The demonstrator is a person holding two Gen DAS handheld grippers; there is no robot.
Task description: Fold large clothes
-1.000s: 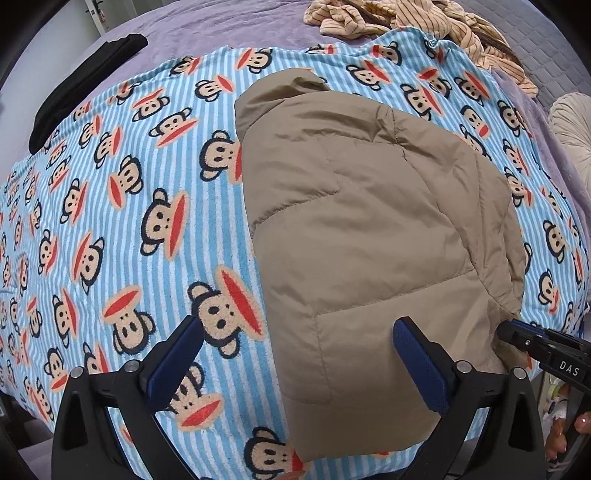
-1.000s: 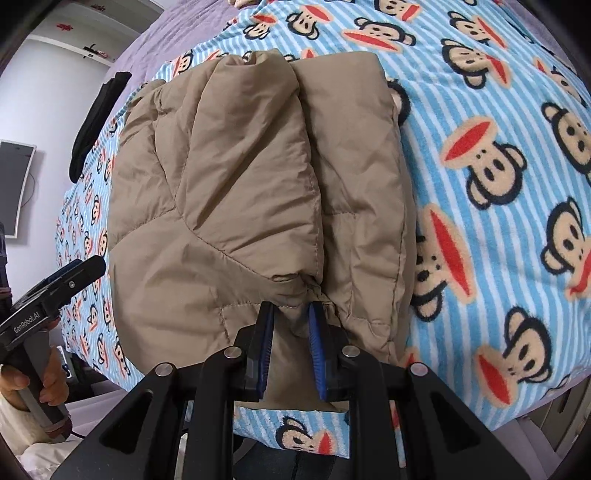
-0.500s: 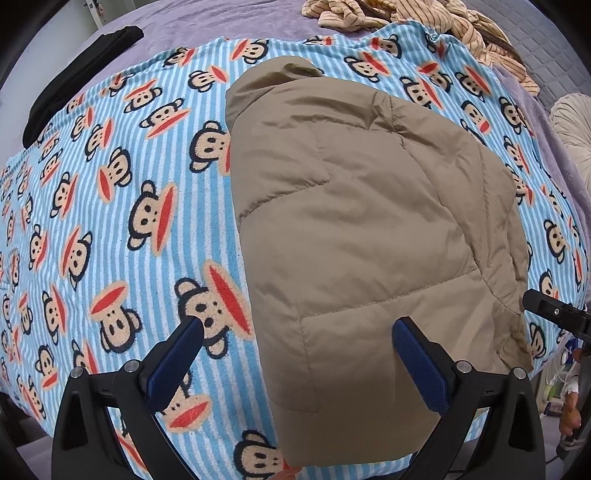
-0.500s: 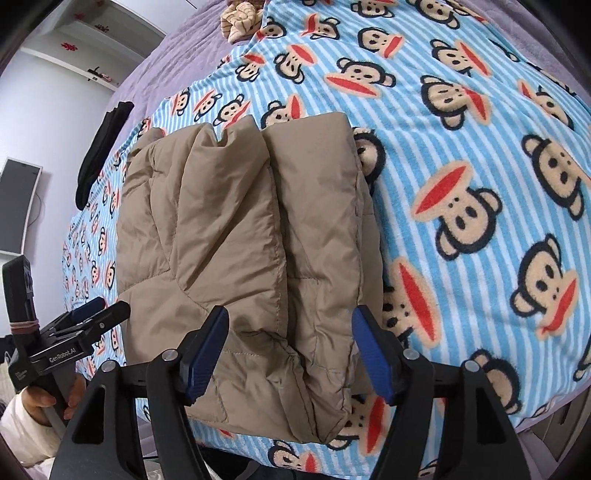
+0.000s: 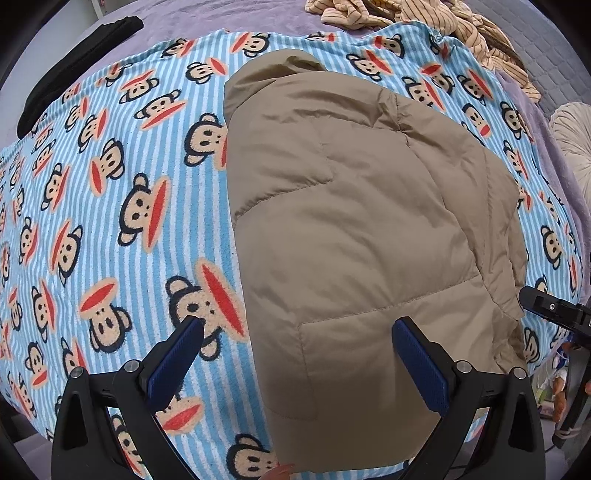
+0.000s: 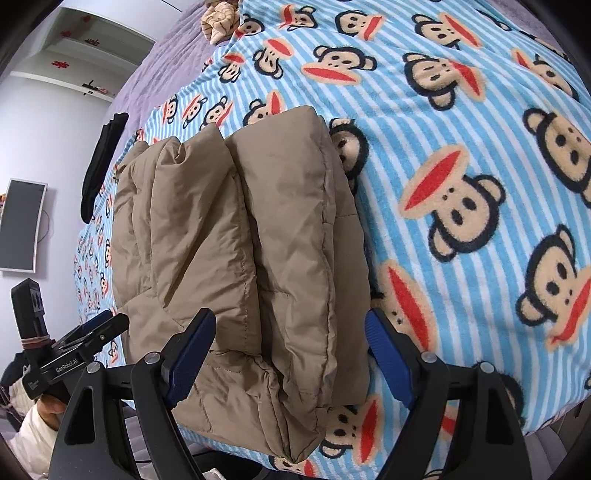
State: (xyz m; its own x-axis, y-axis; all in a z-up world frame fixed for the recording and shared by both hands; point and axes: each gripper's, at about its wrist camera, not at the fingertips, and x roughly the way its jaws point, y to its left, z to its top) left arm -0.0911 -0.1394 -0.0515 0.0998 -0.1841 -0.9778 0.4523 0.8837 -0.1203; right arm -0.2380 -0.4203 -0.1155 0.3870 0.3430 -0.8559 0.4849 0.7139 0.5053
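Observation:
A tan puffer jacket lies folded into a thick bundle on a blue striped monkey-print blanket. My left gripper is open and empty, hovering over the jacket's near left edge. My right gripper is open and empty, straddling the near end of the folded jacket. The left gripper also shows at the left edge of the right wrist view. The right gripper's tip shows at the right edge of the left wrist view.
A striped beige garment is heaped at the blanket's far edge. A black cloth lies on the purple bedspread at far left. A pale cushion sits at right. The bed edge runs just below both grippers.
My right gripper has let go of the jacket's edge, opened wide and pulled back a little. The left gripper stayed open and shifted slightly left.

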